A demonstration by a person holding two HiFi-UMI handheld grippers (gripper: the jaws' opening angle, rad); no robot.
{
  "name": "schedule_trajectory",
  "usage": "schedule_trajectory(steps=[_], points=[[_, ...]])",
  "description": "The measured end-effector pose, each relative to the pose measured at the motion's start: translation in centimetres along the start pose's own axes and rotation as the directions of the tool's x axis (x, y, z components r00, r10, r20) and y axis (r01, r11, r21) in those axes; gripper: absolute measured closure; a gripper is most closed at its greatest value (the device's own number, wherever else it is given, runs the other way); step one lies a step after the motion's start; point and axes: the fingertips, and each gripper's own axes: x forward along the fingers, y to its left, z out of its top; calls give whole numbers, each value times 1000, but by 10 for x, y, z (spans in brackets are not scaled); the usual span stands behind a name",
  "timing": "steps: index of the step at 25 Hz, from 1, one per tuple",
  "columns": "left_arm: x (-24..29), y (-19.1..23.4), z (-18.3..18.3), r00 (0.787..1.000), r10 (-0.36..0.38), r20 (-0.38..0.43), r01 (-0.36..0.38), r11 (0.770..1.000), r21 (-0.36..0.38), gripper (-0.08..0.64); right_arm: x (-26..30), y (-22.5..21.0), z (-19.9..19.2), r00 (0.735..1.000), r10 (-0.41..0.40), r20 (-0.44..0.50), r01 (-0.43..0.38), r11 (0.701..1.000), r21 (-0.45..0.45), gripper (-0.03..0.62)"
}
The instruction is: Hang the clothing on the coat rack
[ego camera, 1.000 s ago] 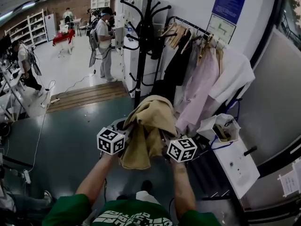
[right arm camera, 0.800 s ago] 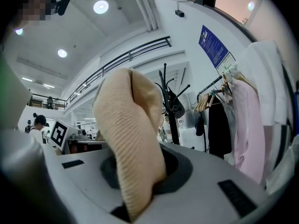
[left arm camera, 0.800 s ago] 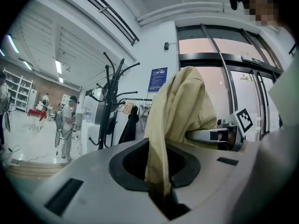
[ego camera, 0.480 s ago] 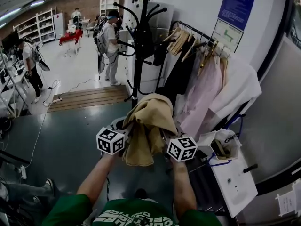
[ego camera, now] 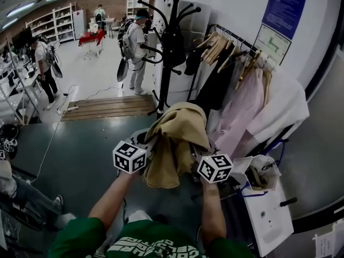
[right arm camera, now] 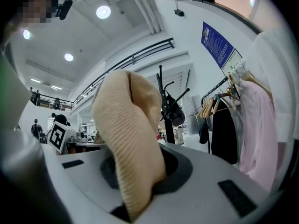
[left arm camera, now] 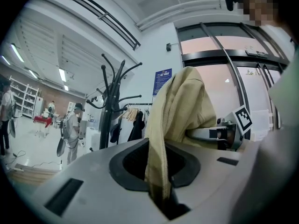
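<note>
Tan knit clothing [ego camera: 177, 138] sat clamped in my left gripper [left arm camera: 159, 181] and my right gripper [right arm camera: 135, 190] alike, bunched before the black coat rack [ego camera: 167, 52].

Probably a workshop hall, shelving [ego camera: 54, 23] at the back, garment rail [ego camera: 232, 35], workers [ego camera: 137, 44] standing around

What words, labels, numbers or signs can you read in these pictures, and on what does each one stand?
Nothing reads for certain.
Blue poster on the wall: print too small.
White-and-green sign below it: too small.
White lettering on the green shirt: warped and cut off, unreadable.
Marker cubes: square patterns only, no words.
Beige garment: no label shows.
</note>
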Motion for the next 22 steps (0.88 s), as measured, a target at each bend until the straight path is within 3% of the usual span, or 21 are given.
schedule_trajectory(steps=[9,22], points=[[-12,39,22,999,21,41,-22,1000,9,517,36,19,16,999,36,7,-36,999,-27,548],[-13,128,86,995,-20,100,16,999,45,517,120,43,69,998,11,58,-7,998,-70,548]])
